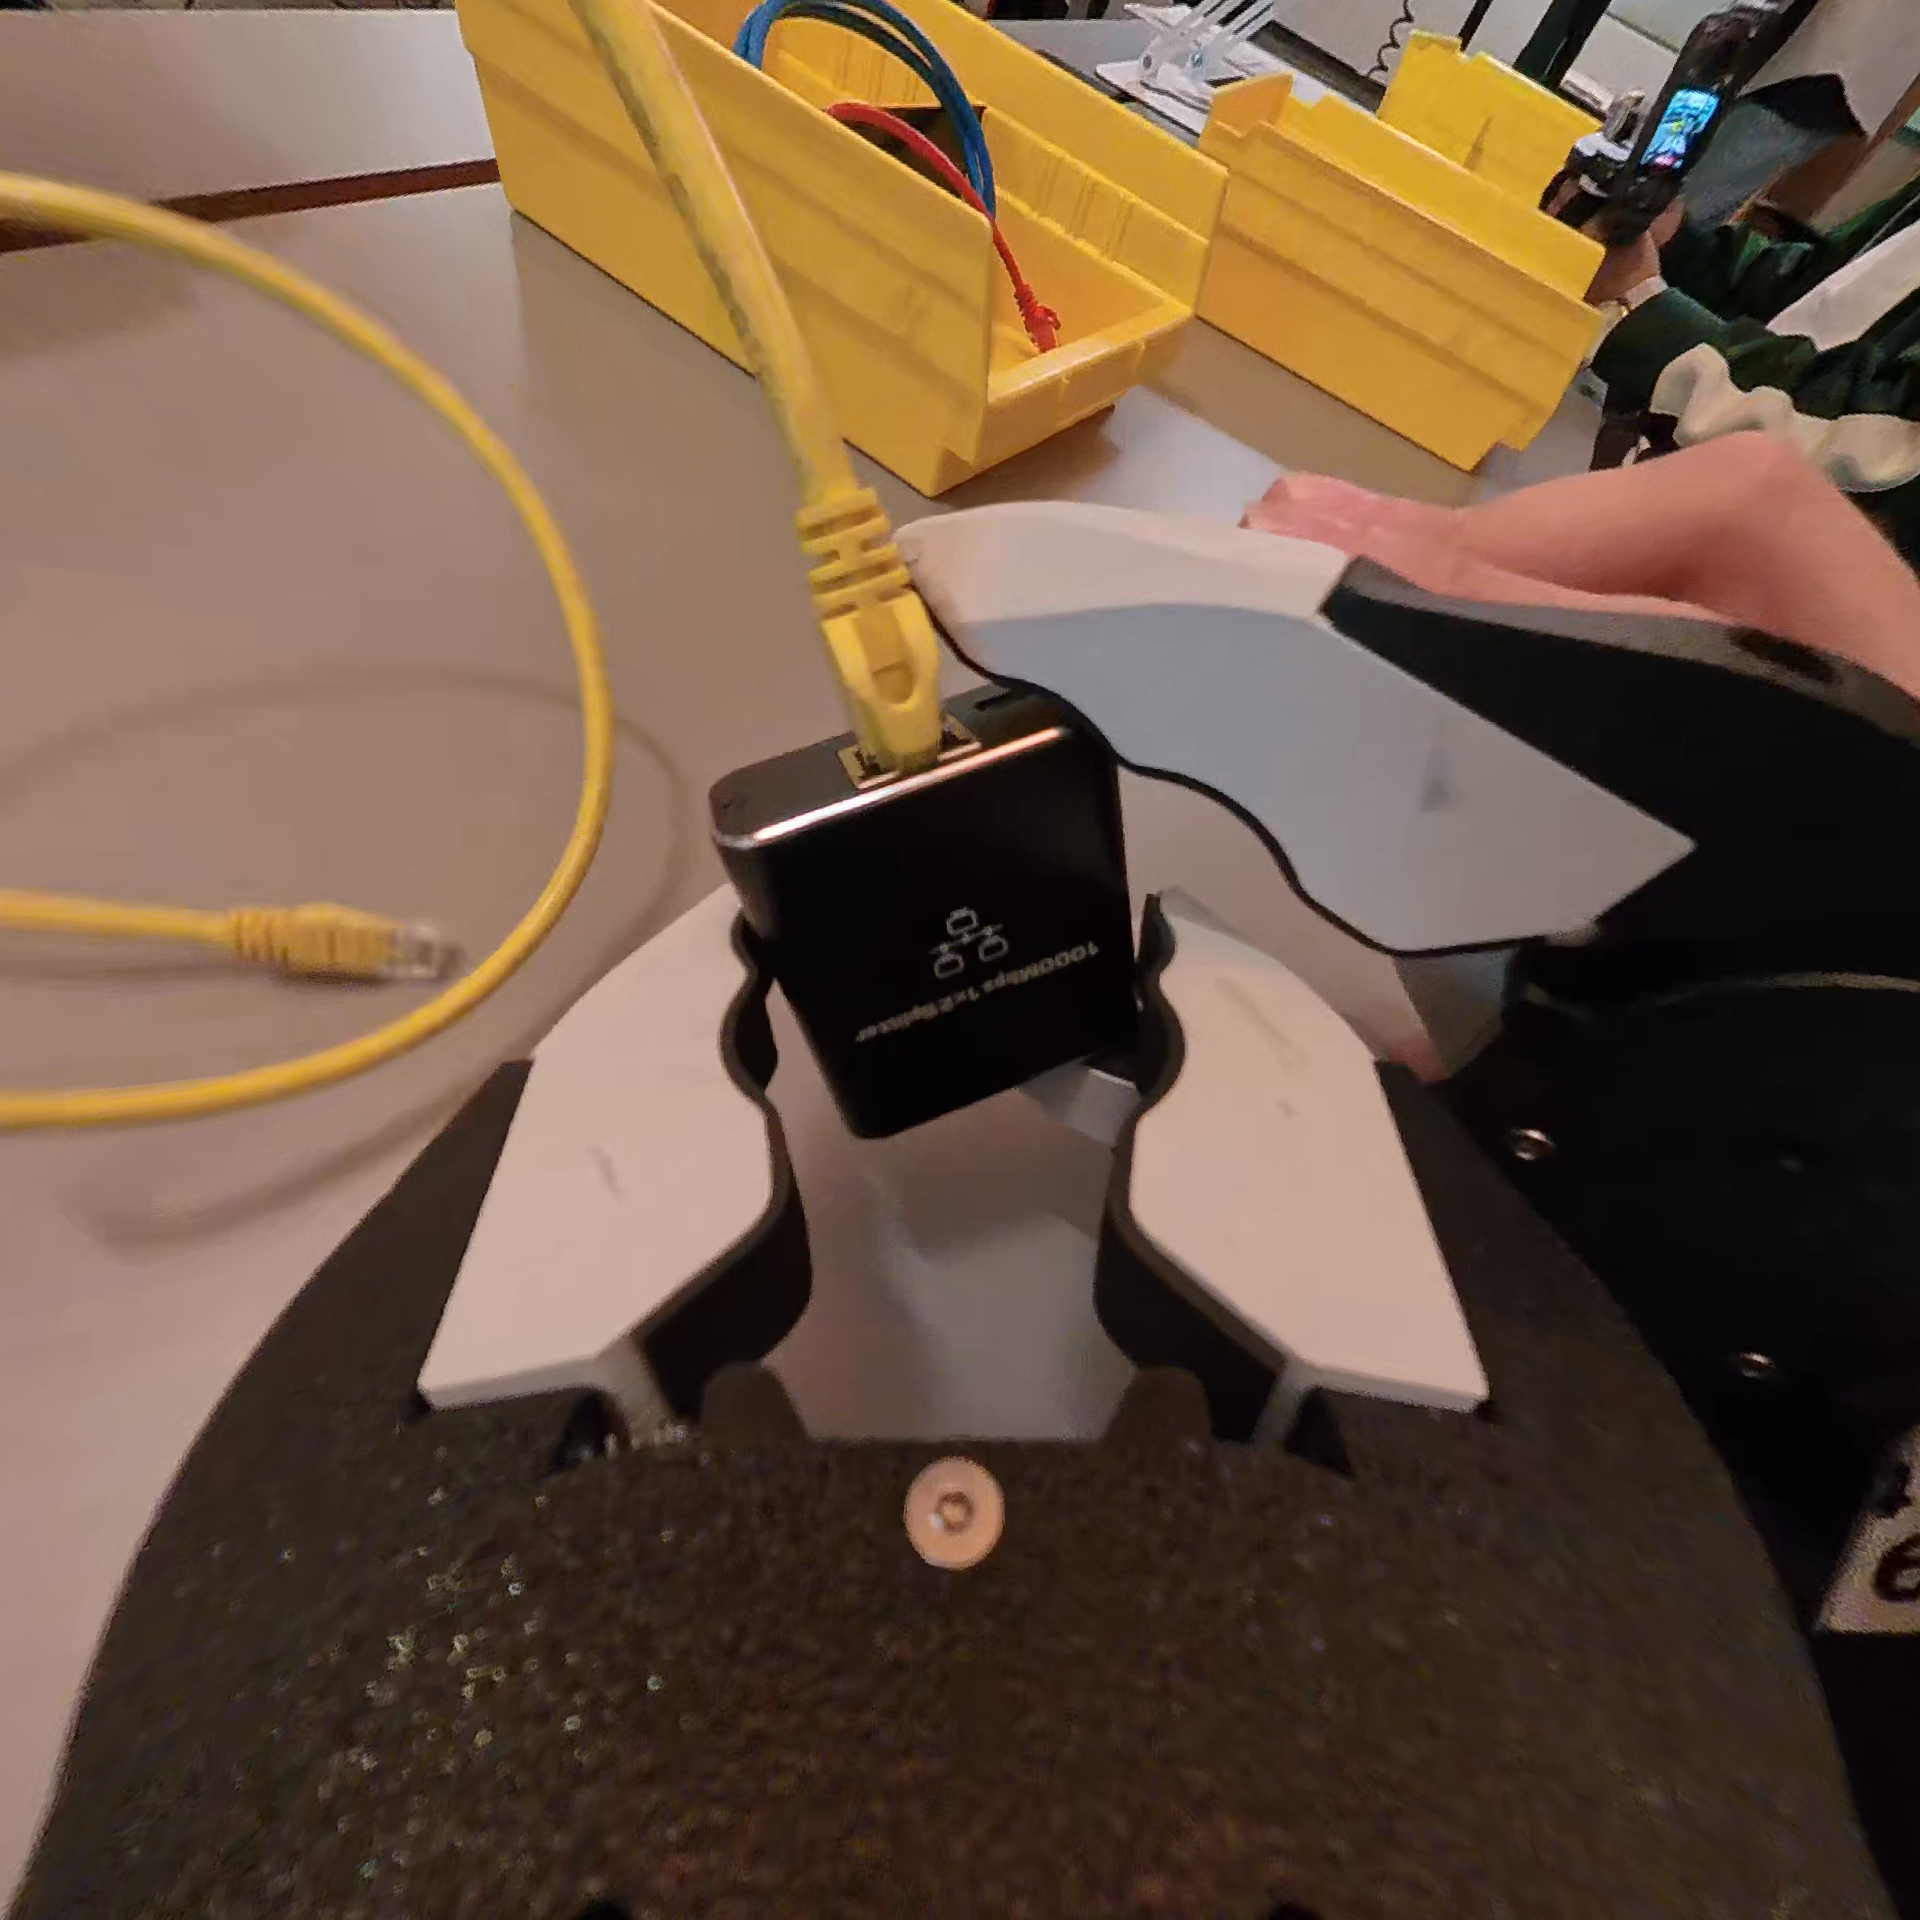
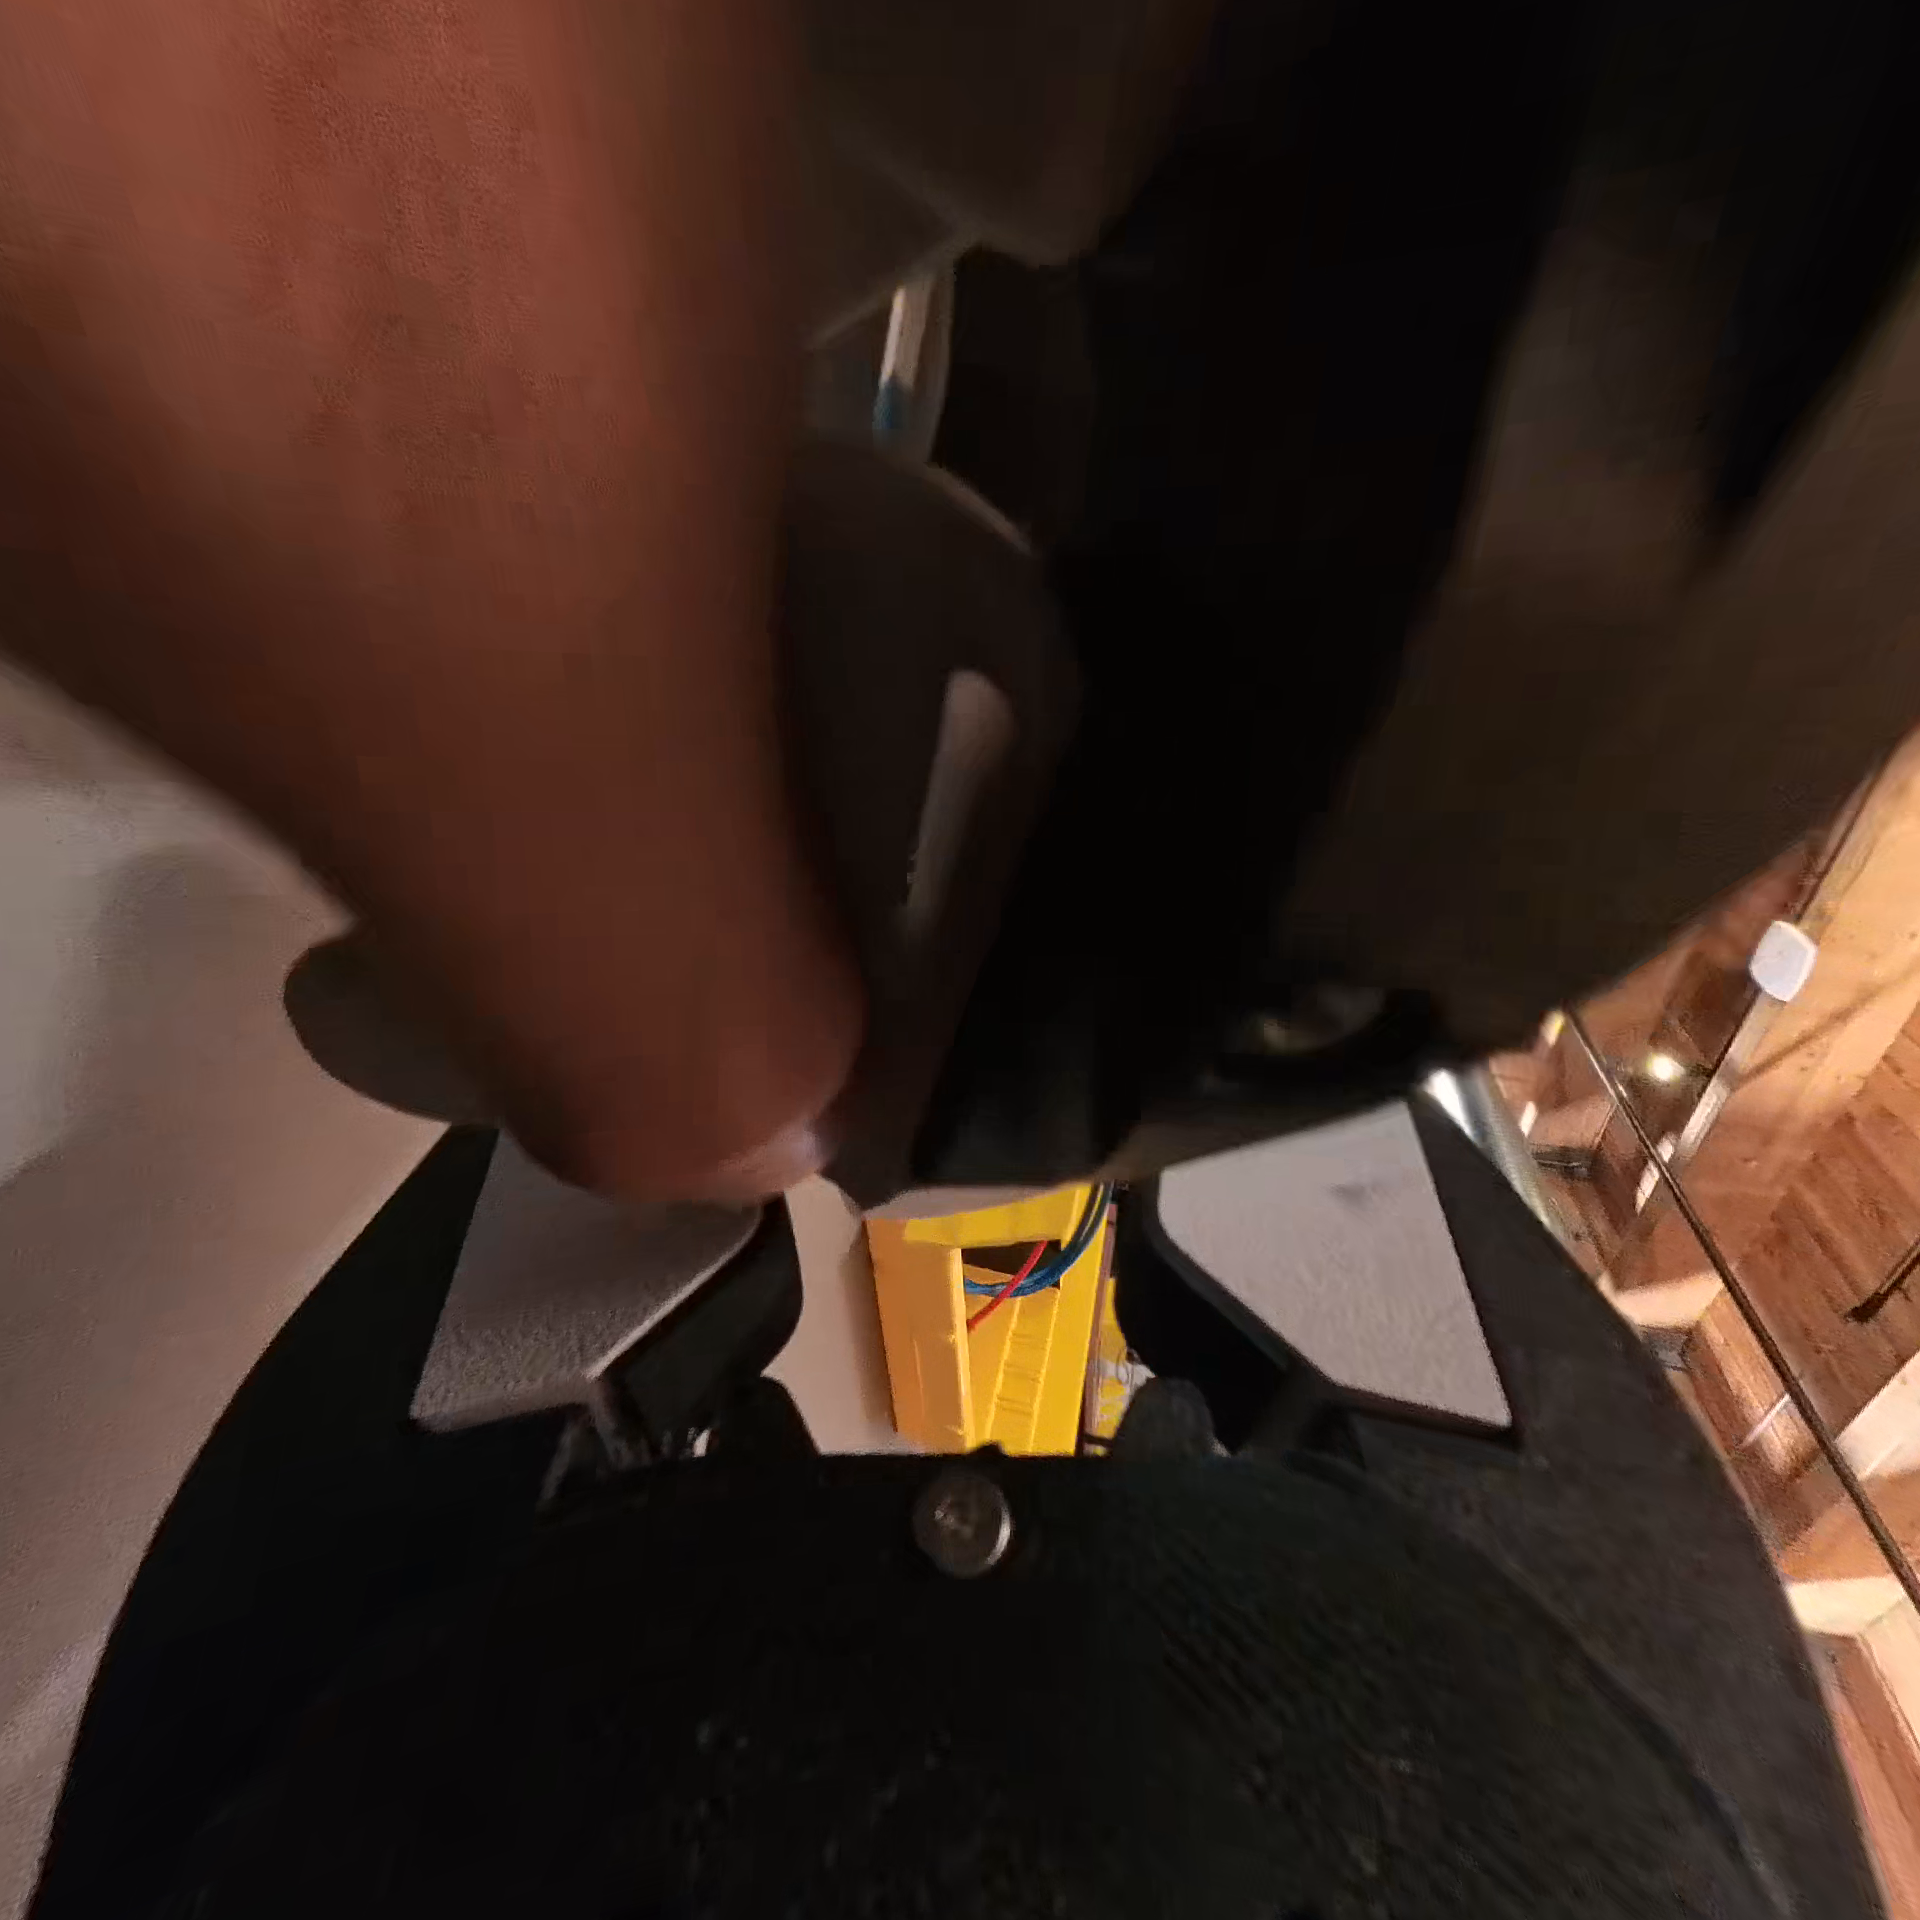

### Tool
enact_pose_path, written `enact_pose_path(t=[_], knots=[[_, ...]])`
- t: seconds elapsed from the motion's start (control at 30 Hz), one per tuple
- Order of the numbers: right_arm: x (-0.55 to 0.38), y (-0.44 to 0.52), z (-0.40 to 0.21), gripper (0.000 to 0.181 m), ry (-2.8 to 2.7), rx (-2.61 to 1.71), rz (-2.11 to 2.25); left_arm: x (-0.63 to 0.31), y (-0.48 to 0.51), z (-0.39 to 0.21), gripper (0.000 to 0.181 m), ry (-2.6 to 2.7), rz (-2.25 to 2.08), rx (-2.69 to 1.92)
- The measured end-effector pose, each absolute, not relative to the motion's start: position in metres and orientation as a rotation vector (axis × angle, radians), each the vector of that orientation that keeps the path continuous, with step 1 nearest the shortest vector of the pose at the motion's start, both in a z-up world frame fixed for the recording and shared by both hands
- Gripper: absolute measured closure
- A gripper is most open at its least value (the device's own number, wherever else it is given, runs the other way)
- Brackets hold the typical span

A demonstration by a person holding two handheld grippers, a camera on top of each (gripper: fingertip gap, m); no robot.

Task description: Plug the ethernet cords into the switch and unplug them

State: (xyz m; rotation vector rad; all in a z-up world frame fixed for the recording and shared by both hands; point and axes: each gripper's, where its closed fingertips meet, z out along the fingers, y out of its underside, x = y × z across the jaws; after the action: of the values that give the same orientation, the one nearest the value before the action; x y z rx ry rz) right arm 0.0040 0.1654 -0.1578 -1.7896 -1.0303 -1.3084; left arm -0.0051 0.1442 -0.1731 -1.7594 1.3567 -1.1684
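Observation:
My left gripper [image 1: 948, 935] is shut on the black switch [image 1: 914, 852] and holds it tilted above the table, ports facing away. A yellow ethernet cord [image 1: 727, 270] runs down from above; its plug [image 1: 883, 686] sits in a port on the switch. My right gripper [image 2: 971, 1205] comes in from the right with its jaws apart. Its upper finger [image 1: 1143, 644] touches the plug's boot, and its lower finger [image 1: 1081, 1101] shows under the switch. In the right wrist view a hand [image 2: 468, 623] hides the fingertips.
A loose yellow plug [image 1: 343, 940] and its looped cord [image 1: 540, 540] lie on the grey table [image 1: 260, 623] at left. Two yellow bins [image 1: 883, 312] [image 1: 1382, 281] stand behind; the near one holds blue and red cords. A person in a green sleeve [image 1: 1766, 343] is at far right.

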Motion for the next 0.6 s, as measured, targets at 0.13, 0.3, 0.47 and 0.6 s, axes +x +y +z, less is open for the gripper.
enact_pose_path(t=[0.13,0.3,0.47,0.6], knots=[[-0.014,0.163,-0.157,0.111,-1.084,-1.731,-1.01,-0.01,0.146,-0.17,0.117,1.429,-1.223,-1.668],[-0.006,0.15,-0.137,0.072,-0.674,-1.858,-0.244,-0.023,0.167,-0.153,0.118,1.473,-1.1,-1.475],[-0.04,0.142,-0.105,0.111,-0.333,-1.708,0.611,-0.029,0.161,-0.149,0.118,1.609,-0.972,-1.281],[-0.051,0.145,-0.124,0.124,-0.332,-1.779,0.691,-0.03,0.151,-0.158,0.118,1.733,-0.838,-1.184]])
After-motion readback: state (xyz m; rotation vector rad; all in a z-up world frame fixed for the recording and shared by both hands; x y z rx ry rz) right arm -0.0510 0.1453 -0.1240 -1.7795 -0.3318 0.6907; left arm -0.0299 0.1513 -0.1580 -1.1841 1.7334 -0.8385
